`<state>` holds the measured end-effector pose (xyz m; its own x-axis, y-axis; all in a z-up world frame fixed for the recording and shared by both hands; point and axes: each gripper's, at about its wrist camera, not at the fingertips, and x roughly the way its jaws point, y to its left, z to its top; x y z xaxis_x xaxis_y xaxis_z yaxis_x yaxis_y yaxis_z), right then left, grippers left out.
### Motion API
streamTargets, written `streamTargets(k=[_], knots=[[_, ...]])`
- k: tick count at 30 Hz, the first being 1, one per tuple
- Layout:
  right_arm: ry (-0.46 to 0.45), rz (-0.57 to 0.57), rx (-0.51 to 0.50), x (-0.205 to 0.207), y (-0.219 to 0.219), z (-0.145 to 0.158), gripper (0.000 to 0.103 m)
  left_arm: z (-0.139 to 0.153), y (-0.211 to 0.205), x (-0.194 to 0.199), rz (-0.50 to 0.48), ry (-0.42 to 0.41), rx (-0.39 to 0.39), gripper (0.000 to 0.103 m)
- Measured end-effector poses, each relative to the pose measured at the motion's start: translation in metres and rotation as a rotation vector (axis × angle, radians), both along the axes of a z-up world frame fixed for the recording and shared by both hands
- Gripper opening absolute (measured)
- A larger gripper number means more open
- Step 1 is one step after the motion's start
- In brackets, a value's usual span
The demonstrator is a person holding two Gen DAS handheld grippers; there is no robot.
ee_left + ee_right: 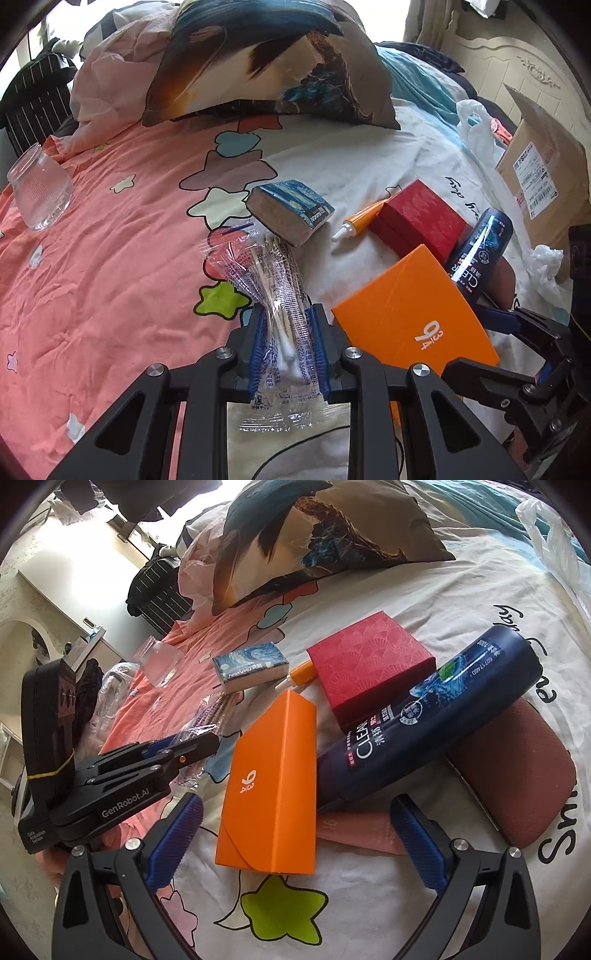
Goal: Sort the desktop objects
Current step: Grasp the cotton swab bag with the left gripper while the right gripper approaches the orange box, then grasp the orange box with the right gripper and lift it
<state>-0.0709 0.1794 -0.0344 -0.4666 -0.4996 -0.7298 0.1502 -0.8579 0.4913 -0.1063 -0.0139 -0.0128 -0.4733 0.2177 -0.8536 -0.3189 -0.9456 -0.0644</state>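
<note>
Clearance first: we see open pink bedsheet to the left of the left gripper, bounded at its far left by a clear glass jar lying on the fabric. To the right, room is tight. The orange box sits just beside the left gripper, with the red box, the orange-capped tube and the blue CLEAR bottle crowded behind it. The blue-printed tissue pack lies just ahead of the gripped item.

We note the left gripper's blue pads pressed closed on a clear packet of cotton swabs, which stands up between them over the sheet.

The right gripper is spread wide and holds nothing; the orange box lies between and ahead of its fingers. The bottle rests across the red box and a brown case.

A pink flat item under the bottle is mostly covered, and we cannot identify it. The patterned pillow limits the far edge. The cardboard carton is cut off at the right border.
</note>
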Motion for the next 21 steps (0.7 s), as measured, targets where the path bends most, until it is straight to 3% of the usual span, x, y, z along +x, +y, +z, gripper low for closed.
streamTargets(k=[4, 6, 11, 16, 21], knots=[[-0.001, 0.014, 0.001, 0.003, -0.003, 0.003, 0.086, 0.003, -0.002, 0.007, -0.003, 0.003, 0.013, 0.024], [0.004, 0.017, 0.03, 0.005, -0.006, 0.005, 0.073, 0.004, 0.0, 0.011, -0.013, 0.003, 0.014, 0.024], [0.012, 0.034, 0.089, 0.009, -0.012, 0.006, 0.059, 0.005, 0.008, 0.023, -0.042, 0.01, 0.01, 0.024], [-0.011, 0.073, 0.023, 0.008, -0.011, 0.005, 0.051, 0.006, 0.012, 0.037, -0.077, 0.012, 0.019, 0.024], [-0.059, 0.111, -0.083, 0.005, -0.011, -0.001, 0.035, 0.007, 0.006, 0.043, -0.073, 0.006, 0.036, 0.024]])
